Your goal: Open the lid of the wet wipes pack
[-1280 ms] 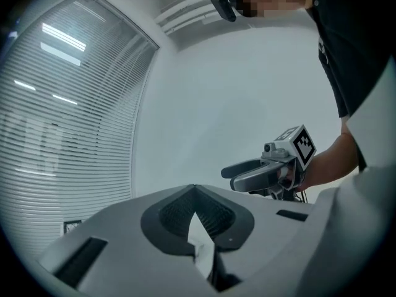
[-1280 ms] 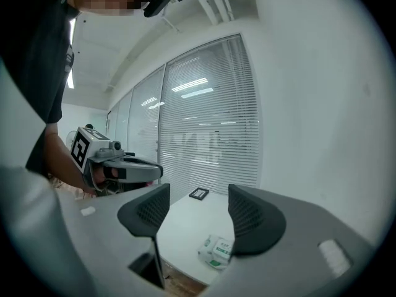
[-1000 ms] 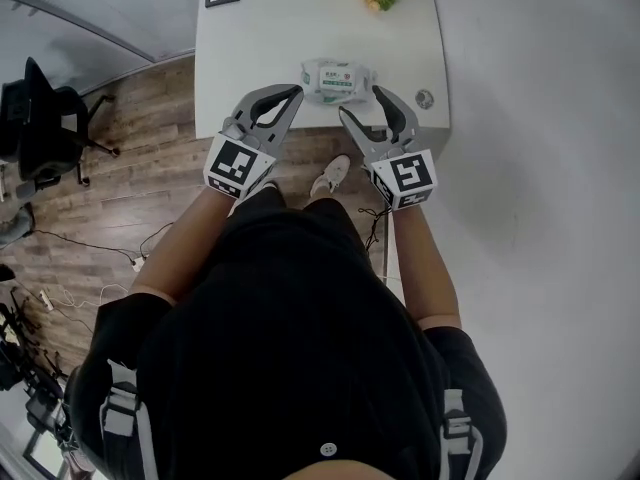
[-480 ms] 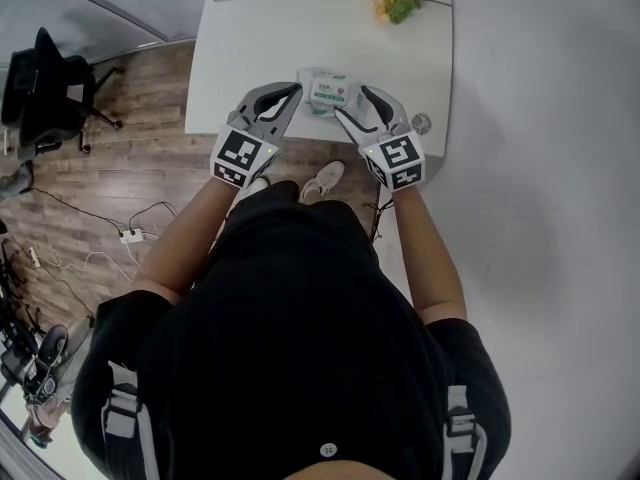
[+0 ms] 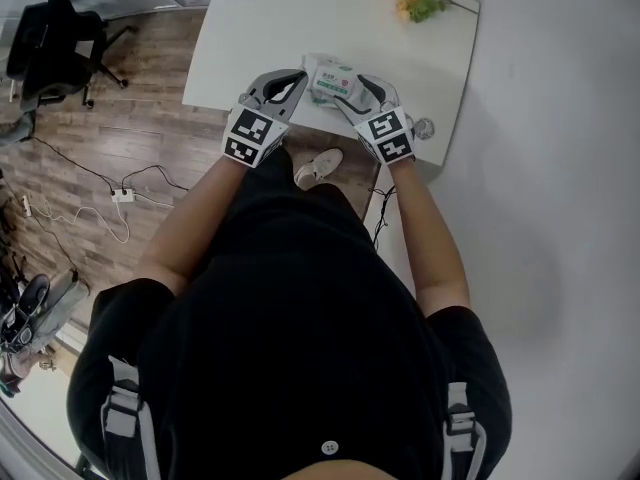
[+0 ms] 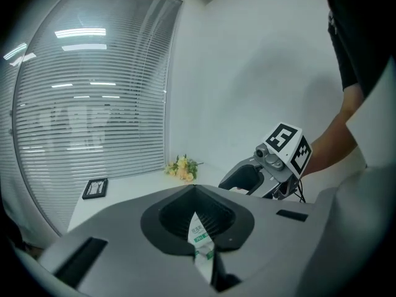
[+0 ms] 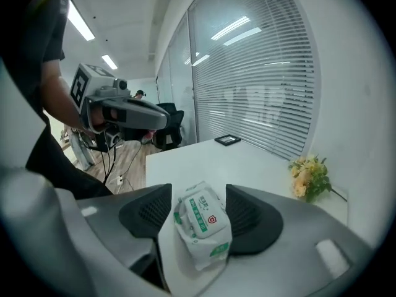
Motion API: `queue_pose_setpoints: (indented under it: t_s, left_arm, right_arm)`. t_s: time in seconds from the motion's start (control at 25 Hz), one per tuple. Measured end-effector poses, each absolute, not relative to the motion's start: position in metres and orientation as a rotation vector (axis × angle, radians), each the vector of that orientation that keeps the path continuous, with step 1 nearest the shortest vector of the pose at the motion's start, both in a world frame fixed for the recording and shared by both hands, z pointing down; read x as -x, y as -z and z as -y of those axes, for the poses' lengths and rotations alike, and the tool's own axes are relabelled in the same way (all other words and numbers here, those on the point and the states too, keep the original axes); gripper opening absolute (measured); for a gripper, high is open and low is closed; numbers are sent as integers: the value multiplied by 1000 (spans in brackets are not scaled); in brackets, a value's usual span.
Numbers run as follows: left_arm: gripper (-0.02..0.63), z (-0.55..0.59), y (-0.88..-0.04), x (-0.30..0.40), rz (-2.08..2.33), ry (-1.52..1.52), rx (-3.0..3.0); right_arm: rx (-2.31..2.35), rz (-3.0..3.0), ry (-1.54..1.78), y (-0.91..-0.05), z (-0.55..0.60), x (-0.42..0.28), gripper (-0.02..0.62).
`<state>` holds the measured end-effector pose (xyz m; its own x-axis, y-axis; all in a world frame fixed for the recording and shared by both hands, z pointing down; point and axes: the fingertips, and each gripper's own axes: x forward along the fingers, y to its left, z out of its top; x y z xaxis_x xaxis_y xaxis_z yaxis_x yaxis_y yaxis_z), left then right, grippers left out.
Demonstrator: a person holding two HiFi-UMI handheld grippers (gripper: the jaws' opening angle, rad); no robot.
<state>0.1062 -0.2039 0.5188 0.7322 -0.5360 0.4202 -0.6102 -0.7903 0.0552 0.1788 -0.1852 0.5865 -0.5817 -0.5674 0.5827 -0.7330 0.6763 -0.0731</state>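
White wipes pack, lid closed | left claw pressed together | right claw spread astride pack

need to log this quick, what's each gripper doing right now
left gripper: shut, nothing held
right gripper: open, wet wipes pack between its jaws, not gripped

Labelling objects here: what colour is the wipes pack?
The pack is white with green print, clearest in the right gripper view.
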Motion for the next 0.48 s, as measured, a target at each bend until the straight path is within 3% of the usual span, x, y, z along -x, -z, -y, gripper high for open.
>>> queue_pose_setpoints:
  t_s: [0.48]
  left_arm:
    - [3,217,-613,-108,870,-759,-2577]
  right_arm:
    - [-731,2228,-368,-668,192,-150,287]
